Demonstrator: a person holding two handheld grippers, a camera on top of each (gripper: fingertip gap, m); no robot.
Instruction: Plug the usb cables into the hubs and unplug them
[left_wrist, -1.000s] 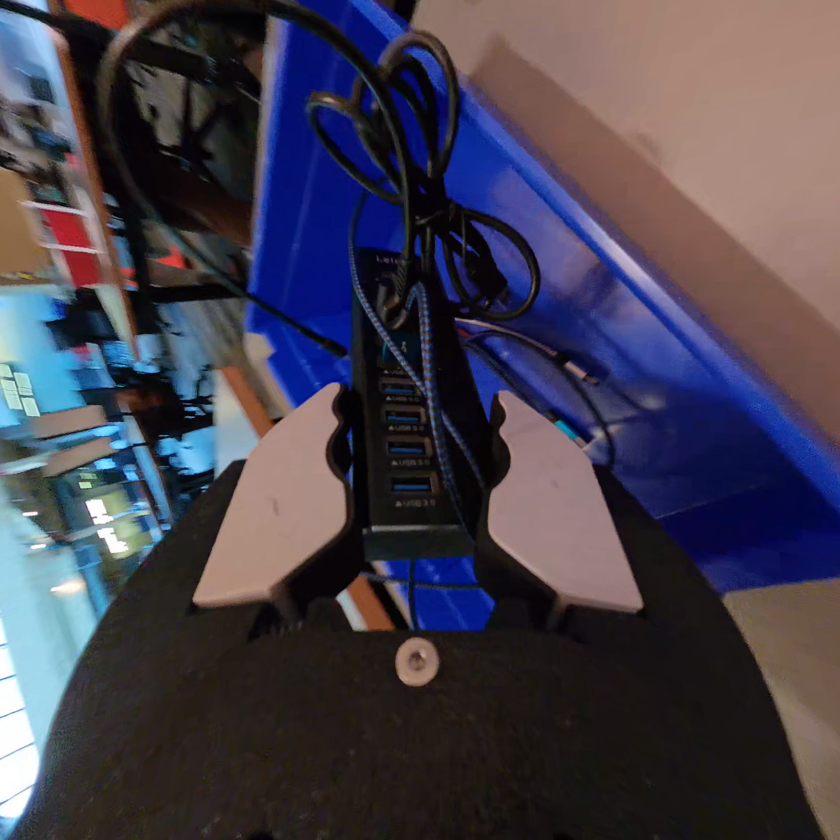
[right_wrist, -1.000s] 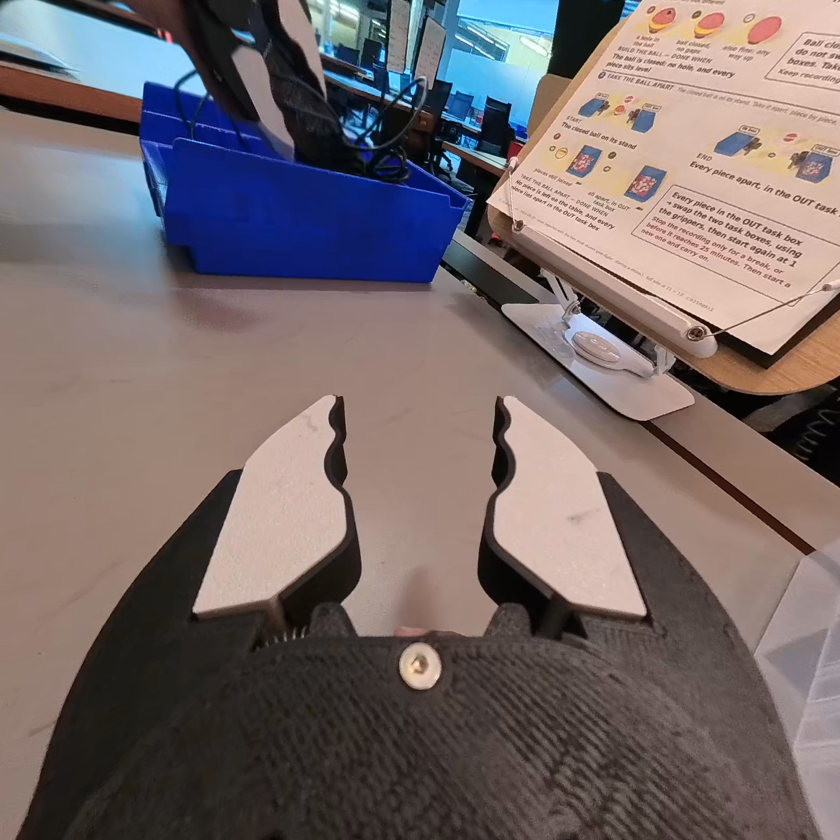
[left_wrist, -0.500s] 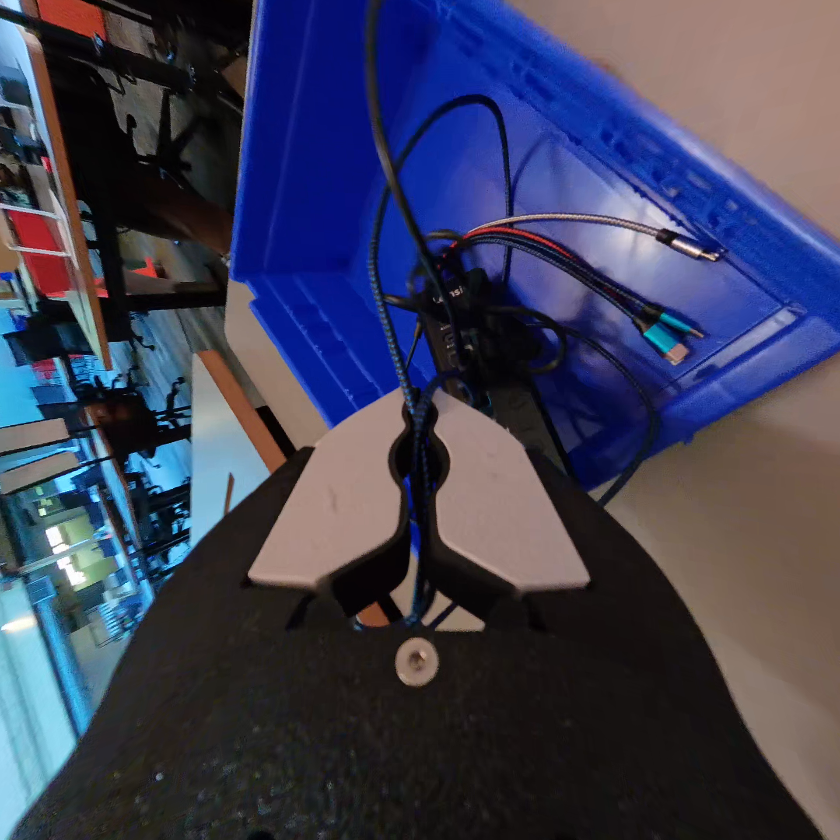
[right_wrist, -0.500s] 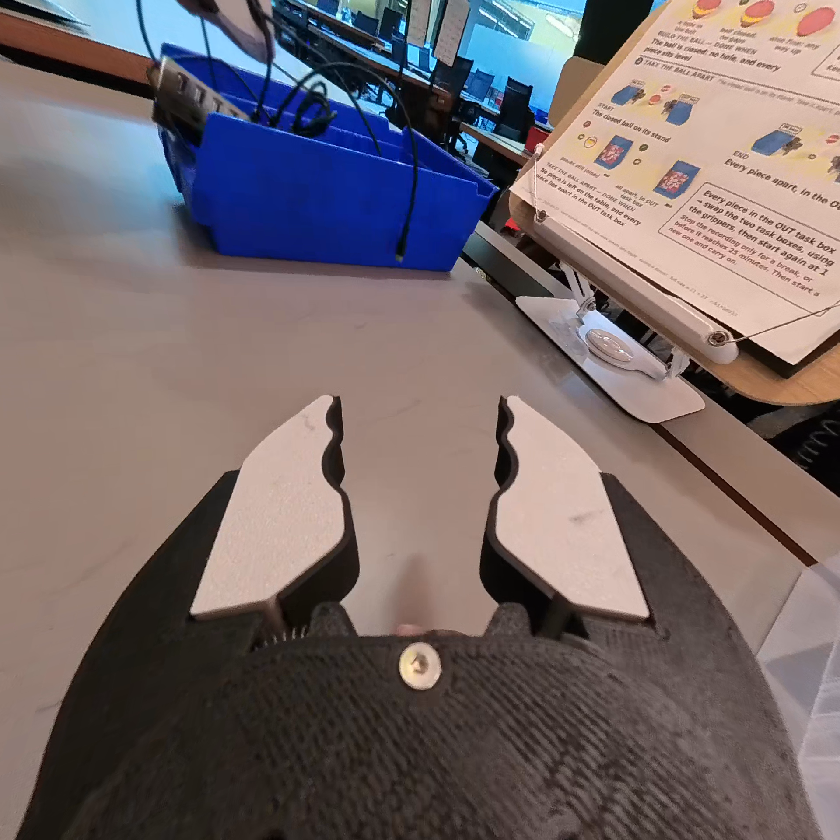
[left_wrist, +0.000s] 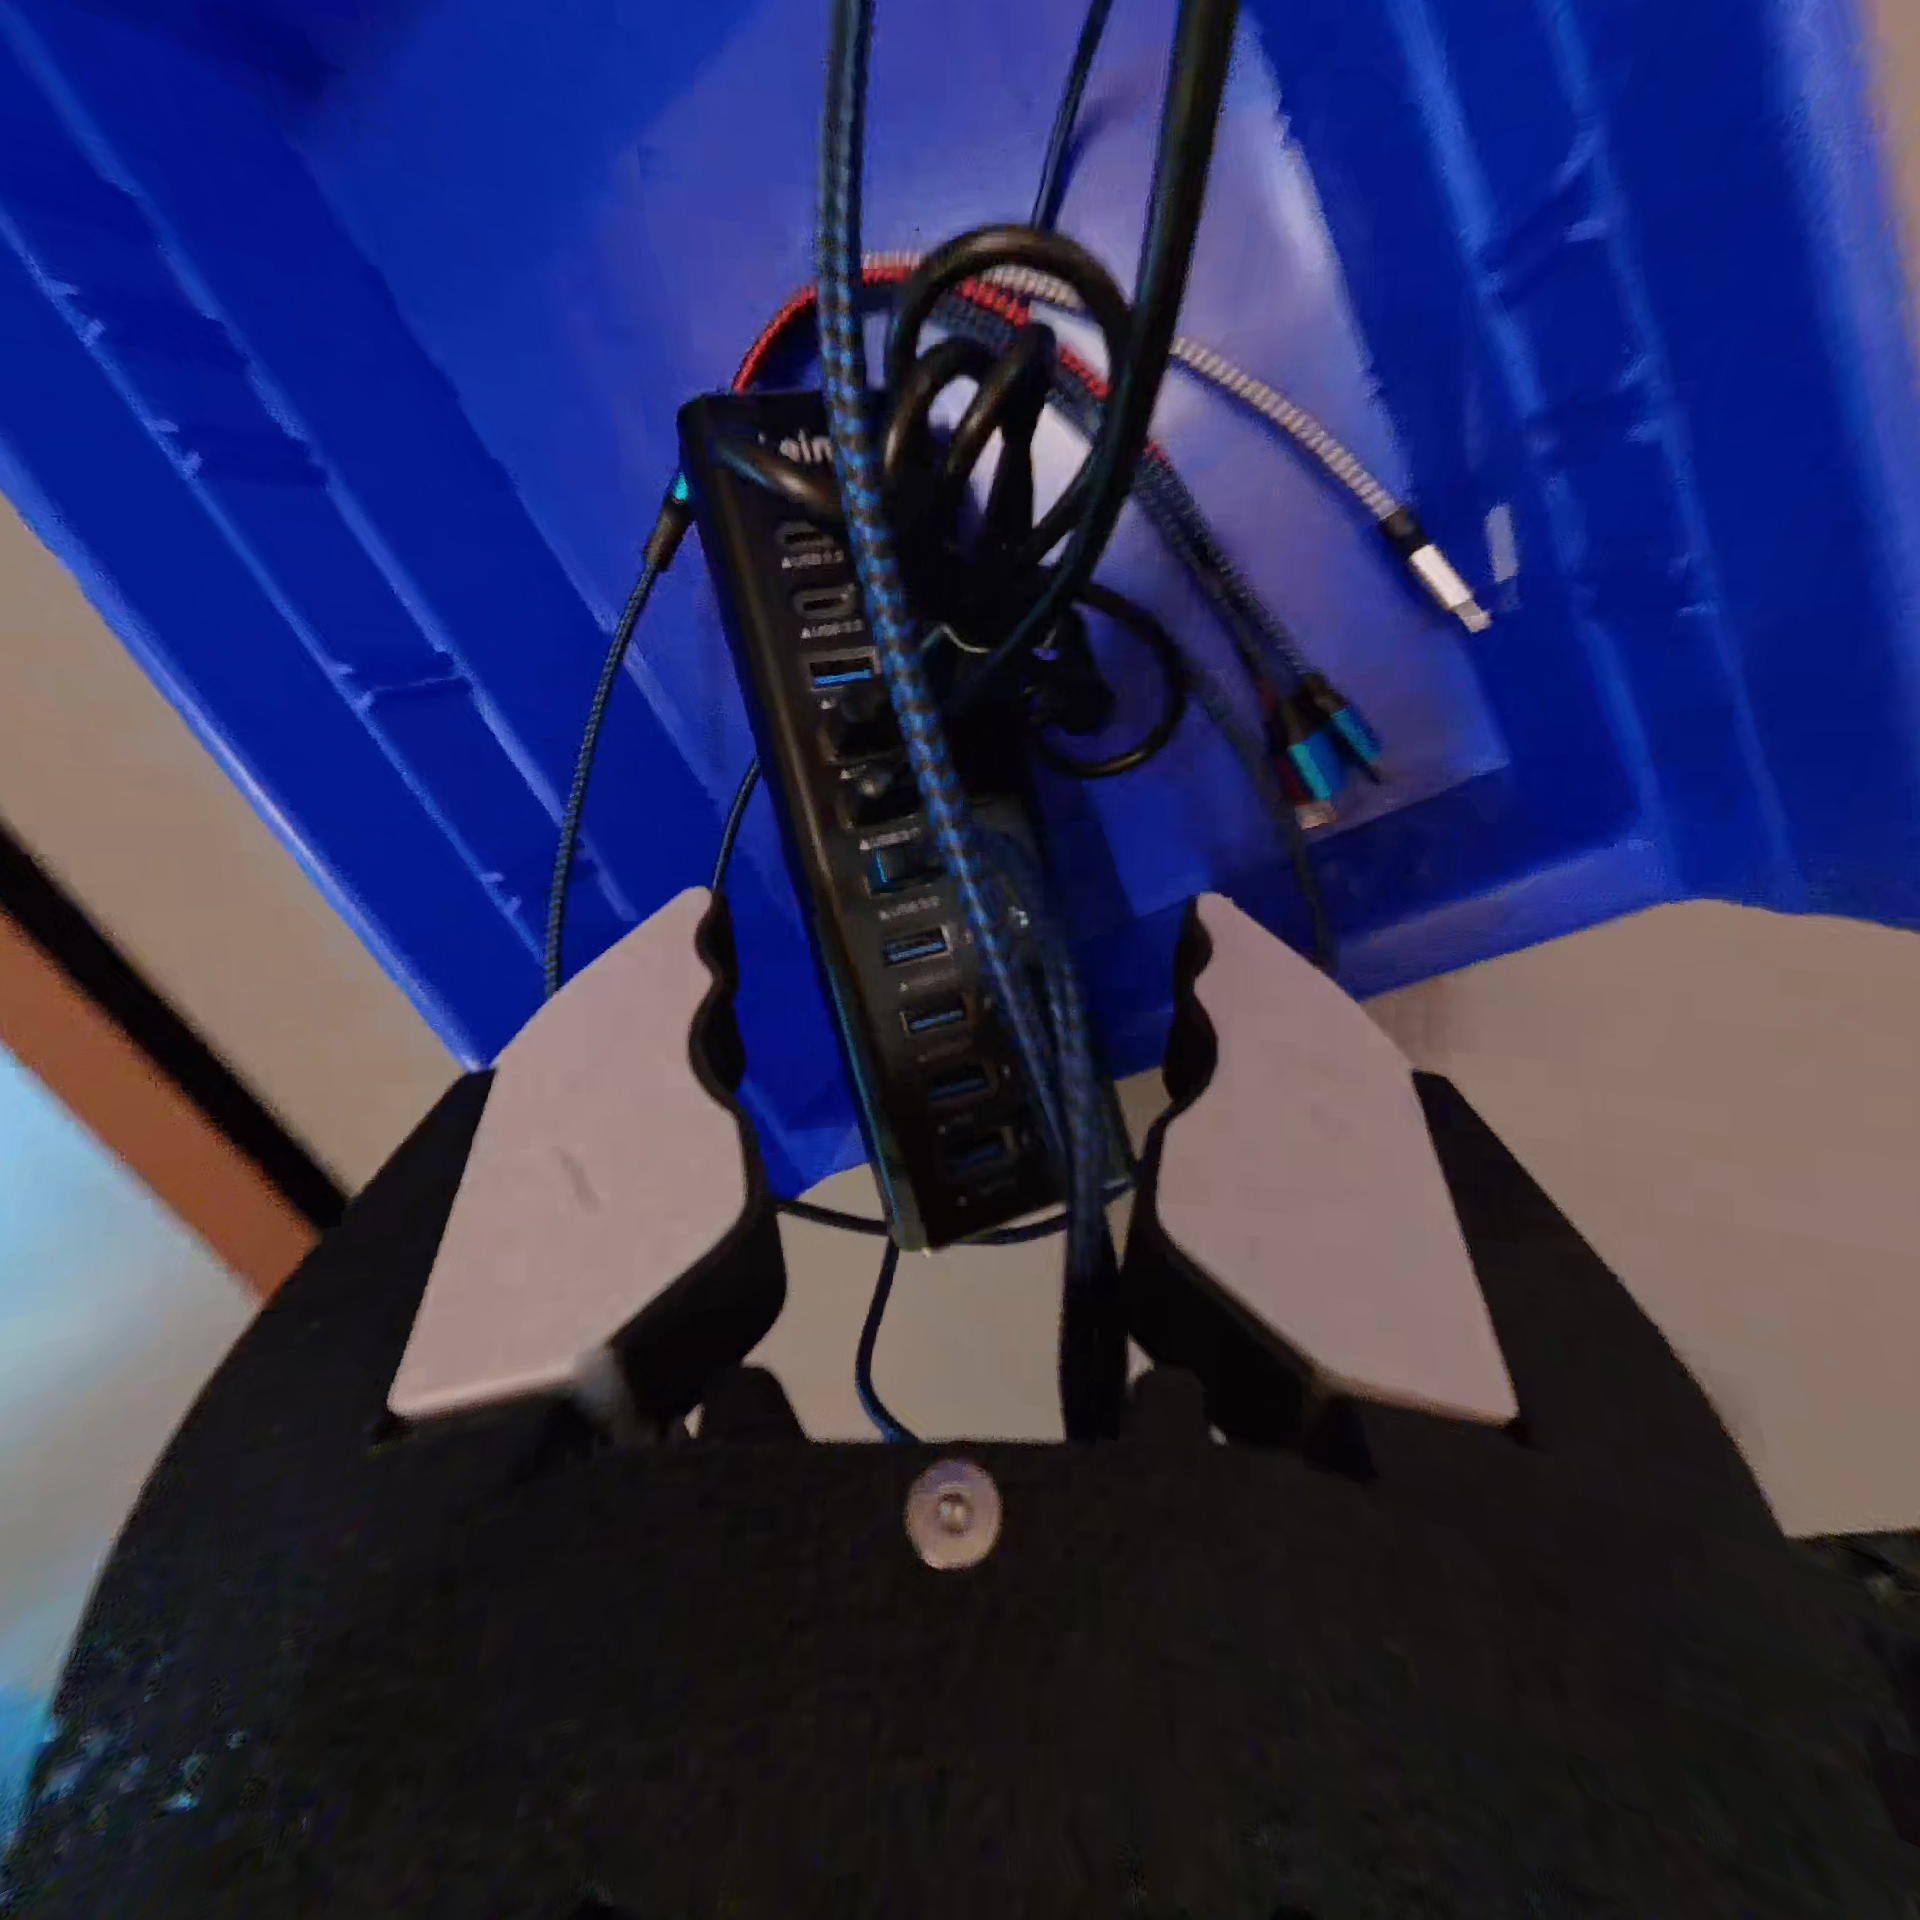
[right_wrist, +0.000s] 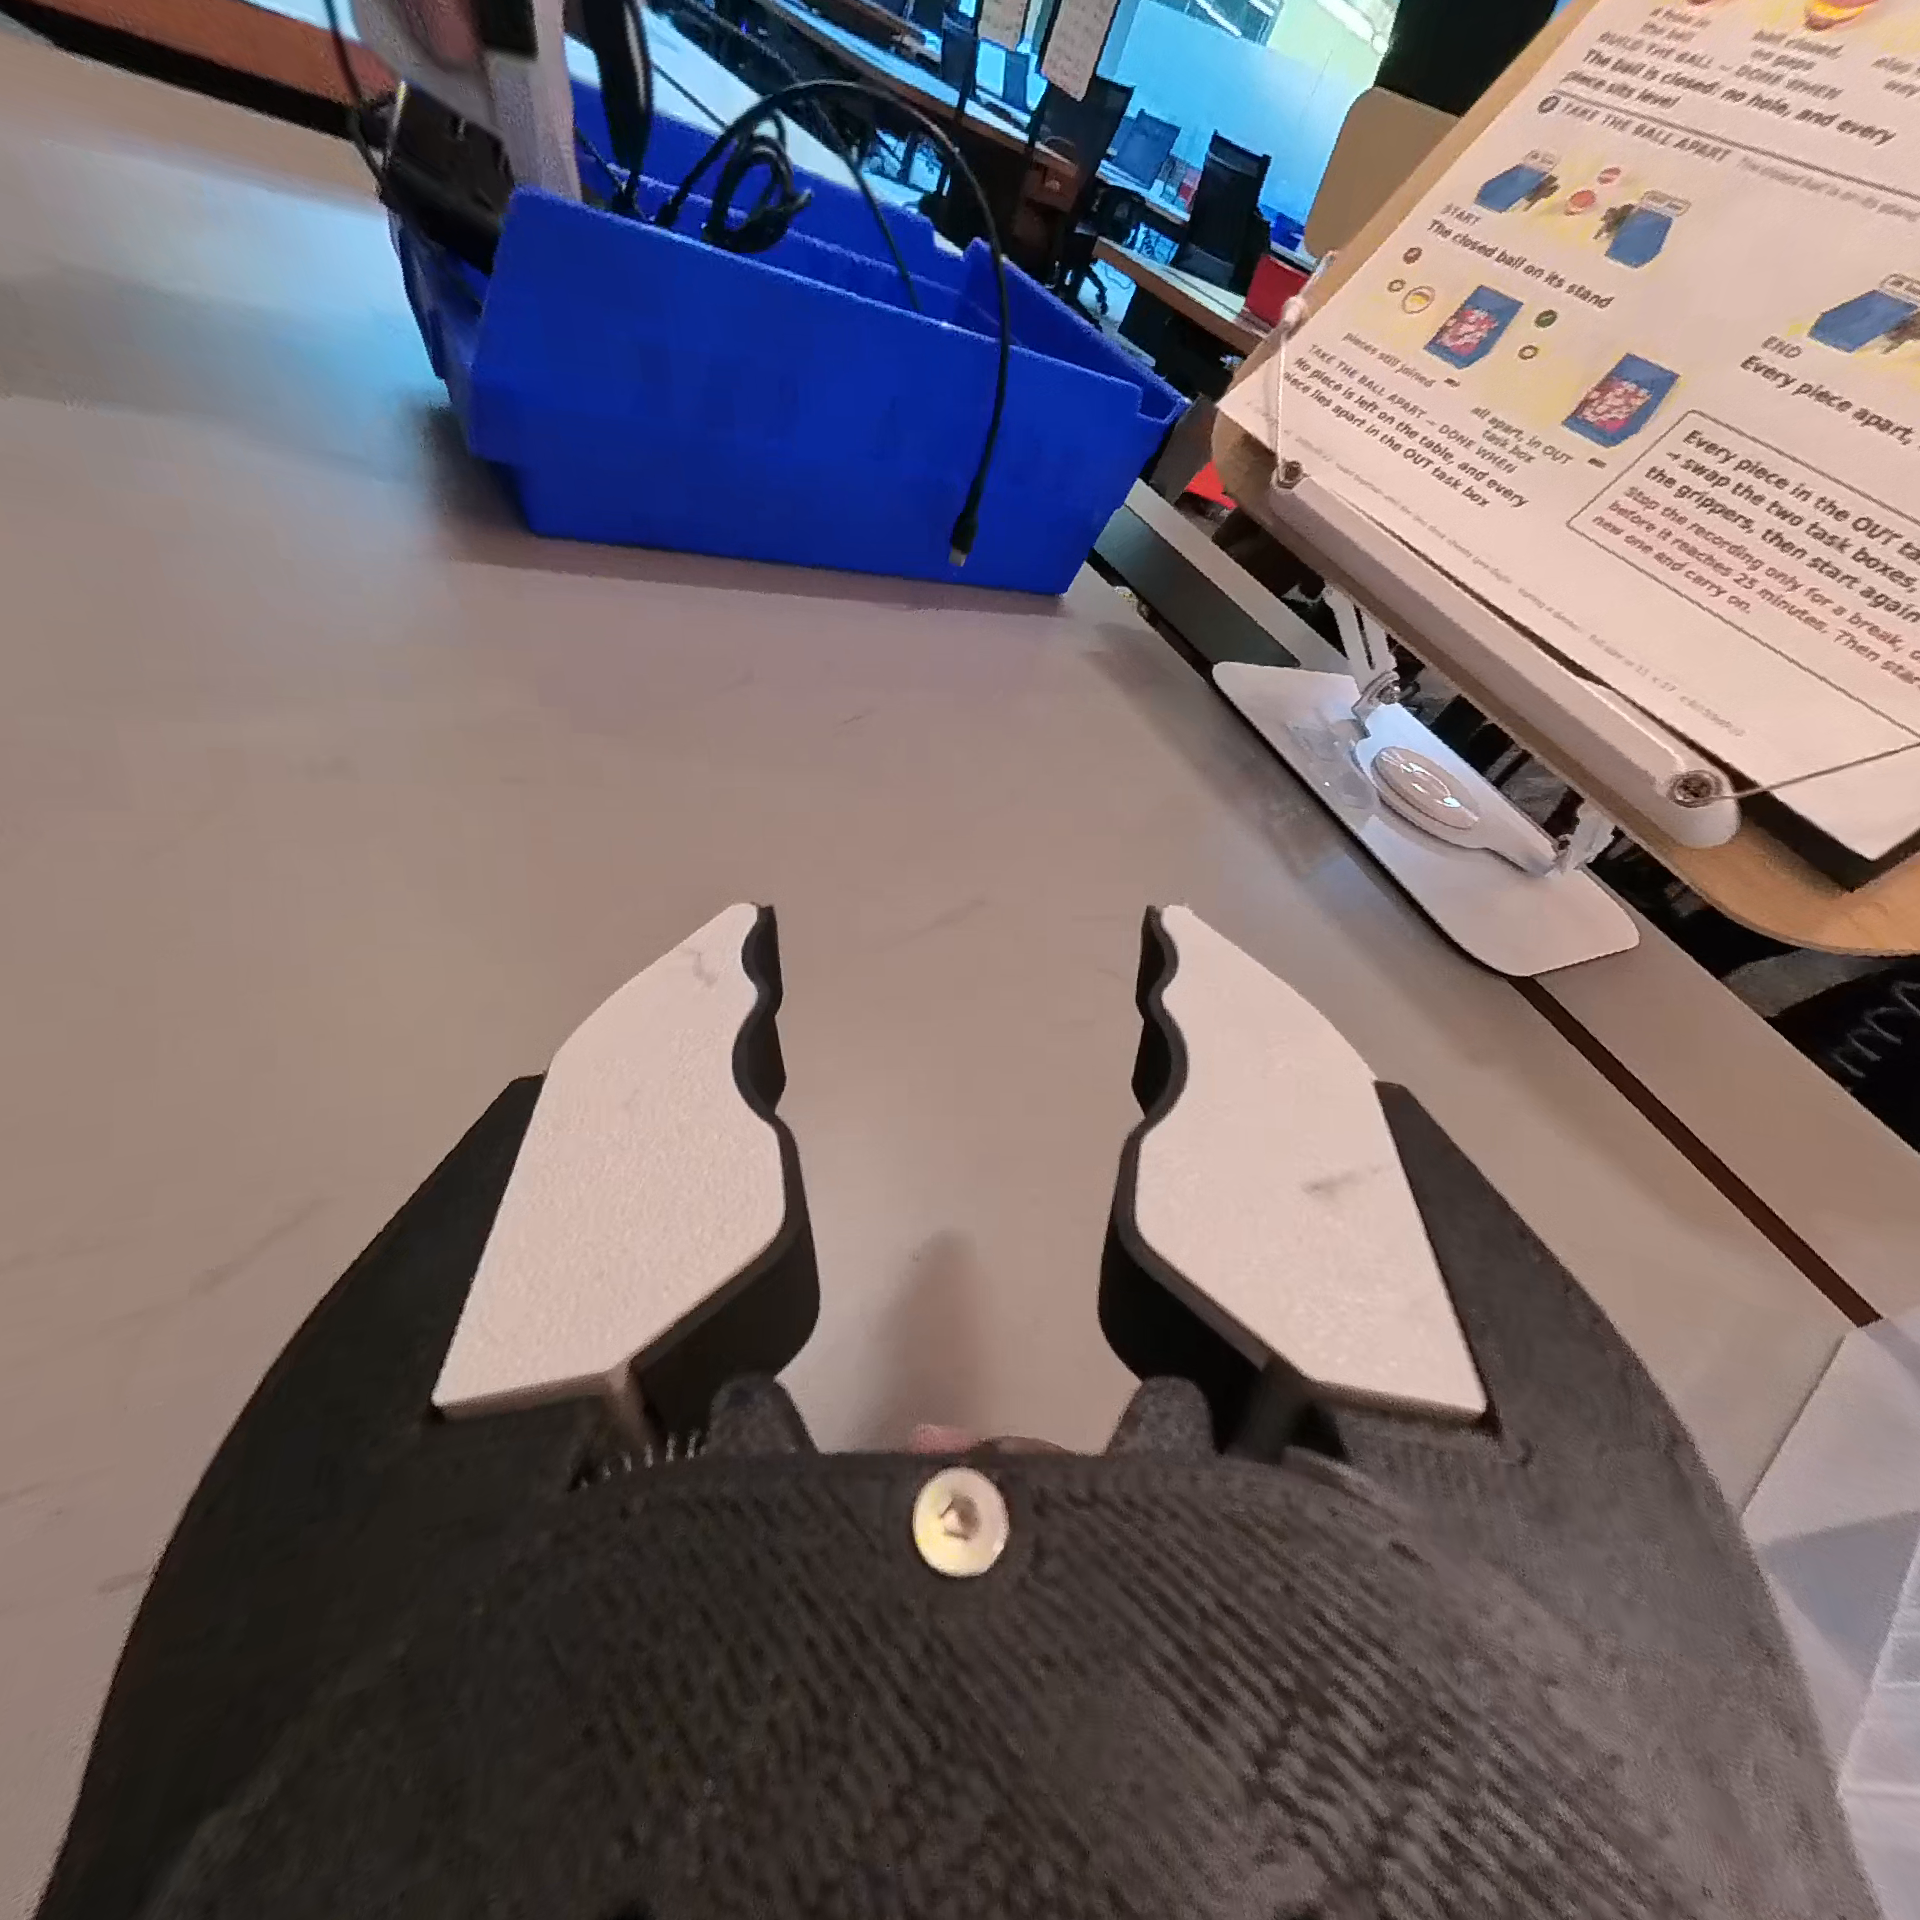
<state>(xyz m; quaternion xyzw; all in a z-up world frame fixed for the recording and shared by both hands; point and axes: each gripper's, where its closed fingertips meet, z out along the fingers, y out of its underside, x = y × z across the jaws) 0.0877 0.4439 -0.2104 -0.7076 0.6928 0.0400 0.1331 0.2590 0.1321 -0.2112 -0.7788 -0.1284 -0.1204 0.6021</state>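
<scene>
hub under tangled cables, over bin rim; bin on table, left of stand.

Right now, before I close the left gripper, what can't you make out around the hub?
- Left wrist view: whether the left gripper touches the USB hub; fingers stand apart, blur hides contact.
- Middle ports: covered by the blue braided cable.
- Right wrist view: hub mostly hidden behind the blue bin.
</scene>
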